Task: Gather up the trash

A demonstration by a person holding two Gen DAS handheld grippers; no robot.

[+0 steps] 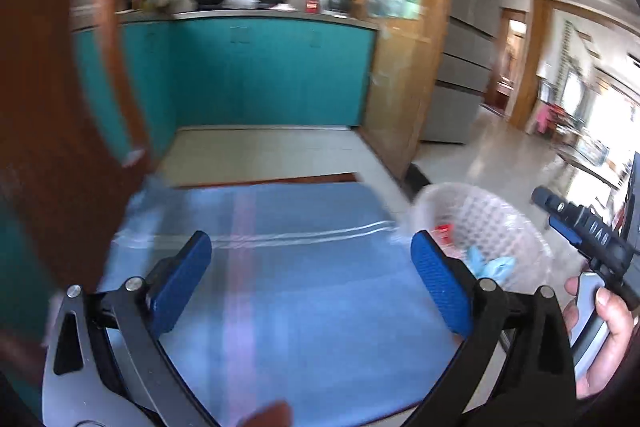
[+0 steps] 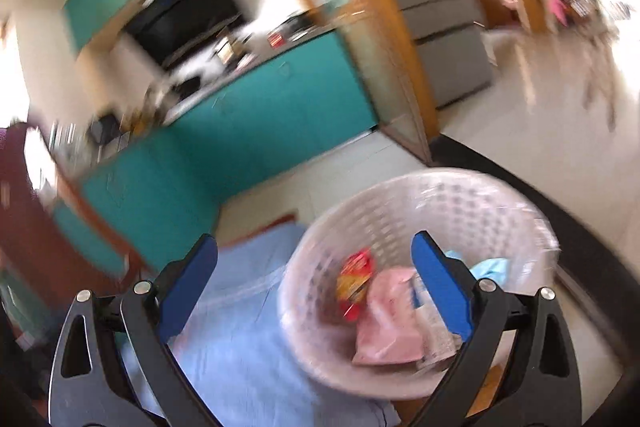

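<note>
A white perforated basket [image 2: 452,195] stands on the right end of a table under a blue cloth [image 2: 236,339]. Inside lie a red snack wrapper [image 2: 354,281], a pink bag [image 2: 390,331], a printed white packet [image 2: 434,339] and a crumpled light-blue piece [image 2: 490,267]. My right gripper [image 2: 314,277] is open and empty, just above the basket's near left rim. My left gripper [image 1: 310,279] is open and empty over the middle of the cloth [image 1: 304,291]. In the left wrist view the basket [image 1: 500,223] is to the right, with the other gripper [image 1: 580,231] held in a hand beside it.
A brown wooden chair back [image 1: 56,99] stands close on the left. Teal kitchen cabinets [image 1: 272,75] with pots on the counter lie ahead across a tiled floor. A wooden door frame [image 1: 400,75] and a grey fridge [image 1: 468,67] are to the right. Both views are motion-blurred.
</note>
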